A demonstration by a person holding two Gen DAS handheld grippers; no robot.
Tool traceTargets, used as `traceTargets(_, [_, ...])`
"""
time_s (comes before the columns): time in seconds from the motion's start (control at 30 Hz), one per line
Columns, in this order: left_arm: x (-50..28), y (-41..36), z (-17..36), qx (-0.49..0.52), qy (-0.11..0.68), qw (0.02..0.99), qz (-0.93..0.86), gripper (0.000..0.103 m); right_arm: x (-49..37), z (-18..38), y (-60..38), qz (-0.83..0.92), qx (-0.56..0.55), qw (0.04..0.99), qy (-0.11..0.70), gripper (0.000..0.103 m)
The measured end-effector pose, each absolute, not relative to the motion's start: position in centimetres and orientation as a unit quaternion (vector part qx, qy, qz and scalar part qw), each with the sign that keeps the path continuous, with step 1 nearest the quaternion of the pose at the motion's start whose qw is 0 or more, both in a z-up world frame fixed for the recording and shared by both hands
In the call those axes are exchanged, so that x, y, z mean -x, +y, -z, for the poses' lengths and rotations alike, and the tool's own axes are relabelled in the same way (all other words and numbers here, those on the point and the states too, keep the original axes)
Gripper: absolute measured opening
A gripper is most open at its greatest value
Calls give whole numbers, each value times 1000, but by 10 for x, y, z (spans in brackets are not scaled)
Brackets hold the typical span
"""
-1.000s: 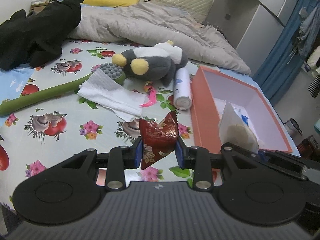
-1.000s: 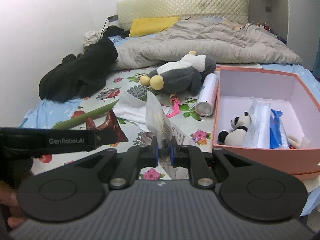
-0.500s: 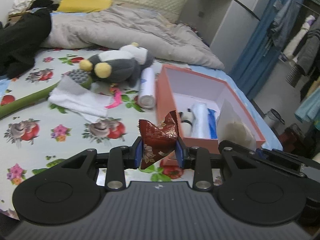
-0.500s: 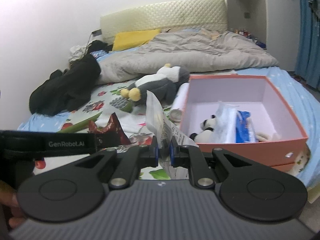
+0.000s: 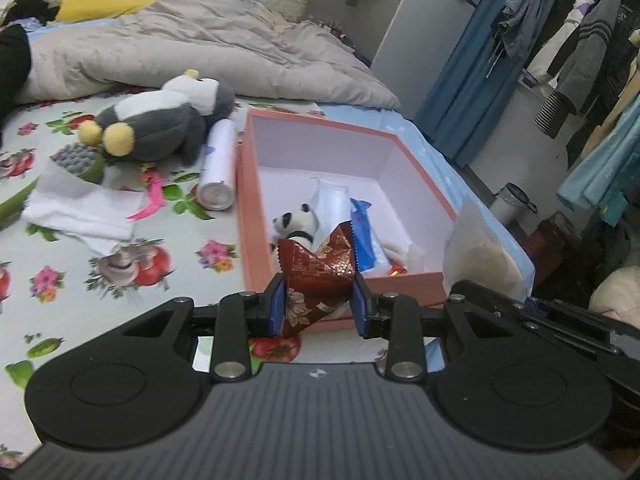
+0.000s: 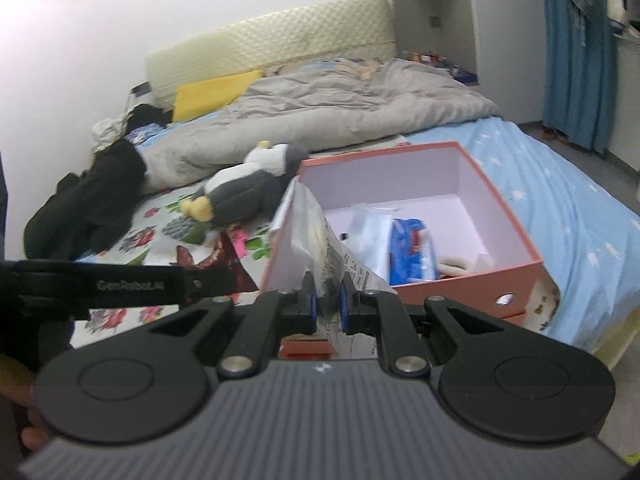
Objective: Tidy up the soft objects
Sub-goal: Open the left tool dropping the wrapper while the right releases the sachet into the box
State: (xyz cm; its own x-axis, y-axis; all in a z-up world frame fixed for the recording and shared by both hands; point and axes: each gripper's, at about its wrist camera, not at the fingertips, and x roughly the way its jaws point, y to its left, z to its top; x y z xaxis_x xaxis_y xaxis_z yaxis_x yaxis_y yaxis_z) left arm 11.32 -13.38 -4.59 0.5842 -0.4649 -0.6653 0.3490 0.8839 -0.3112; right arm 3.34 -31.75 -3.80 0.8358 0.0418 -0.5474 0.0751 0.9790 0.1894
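Note:
My left gripper (image 5: 319, 304) is shut on a dark red foil snack packet (image 5: 316, 272), held just in front of the near wall of the salmon-pink box (image 5: 248, 216). My right gripper (image 6: 329, 300) is shut on a clear plastic packet with printed text (image 6: 312, 224), held over the box's near left corner (image 6: 472, 276). That clear packet (image 5: 476, 252) also shows at the right of the left wrist view. Inside the box lie a small panda plush (image 5: 292, 224), a clear bag (image 5: 332, 208) and a blue packet (image 5: 366, 236).
On the flowered sheet left of the box lie a grey penguin plush (image 5: 160, 128), a white cylinder (image 5: 218, 164), a white cloth (image 5: 76, 208) and a green stem toy (image 5: 92, 168). A grey duvet (image 5: 192, 48) covers the far bed. Clothes hang at the right (image 5: 584, 44).
Both grippers have carried their packets to the right, from over the flowered sheet to the pink box. The box now fills the middle of both views. Neither grip has changed.

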Motion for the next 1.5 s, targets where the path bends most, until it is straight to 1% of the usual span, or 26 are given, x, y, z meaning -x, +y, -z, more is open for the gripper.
traceTargets(0.3, [-167, -183, 49, 64, 411, 876, 246, 39, -73, 41, -363, 28, -119, 951, 285, 15])
traceTargets(0.57, [-224, -222, 59, 48, 428, 867, 250, 39, -123, 56, -398, 37, -132, 945, 298, 15])
traceTargets(0.87, [-279, -260, 88, 31, 457, 853, 249, 39, -166, 94, -430, 50, -156, 928, 335, 16])
traceTargets(1.1, [-308, -276, 115, 22, 480, 843, 242, 39, -186, 114, -445, 53, -162, 920, 354, 16])
traceTargets(1.13, [-310, -277, 118, 21, 482, 842, 242, 39, -188, 116, -445, 51, -161, 919, 355, 17])
traceTargets(1.17, [-311, -277, 120, 20, 484, 841, 242, 39, -189, 116, -444, 49, -157, 919, 359, 21])
traceTargets(1.2, [-313, -278, 122, 19, 486, 840, 241, 42, -191, 117, -443, 50, -154, 918, 363, 23])
traceTargets(1.23, [-312, -278, 122, 18, 486, 840, 240, 47, -192, 118, -443, 54, -154, 916, 366, 34])
traceTargets(1.27, [-311, -279, 122, 16, 485, 841, 239, 47, -192, 118, -442, 55, -159, 915, 367, 45])
traceTargets(1.3, [-311, -279, 121, 12, 485, 842, 238, 47, -193, 118, -442, 54, -165, 914, 367, 49])
traceTargets(1.33, [-309, -279, 121, 9, 484, 842, 239, 47, -191, 117, -441, 53, -170, 913, 366, 51])
traceTargets(1.5, [-300, -271, 111, 8, 475, 848, 237, 47, -180, 108, -434, 52, -168, 916, 359, 51])
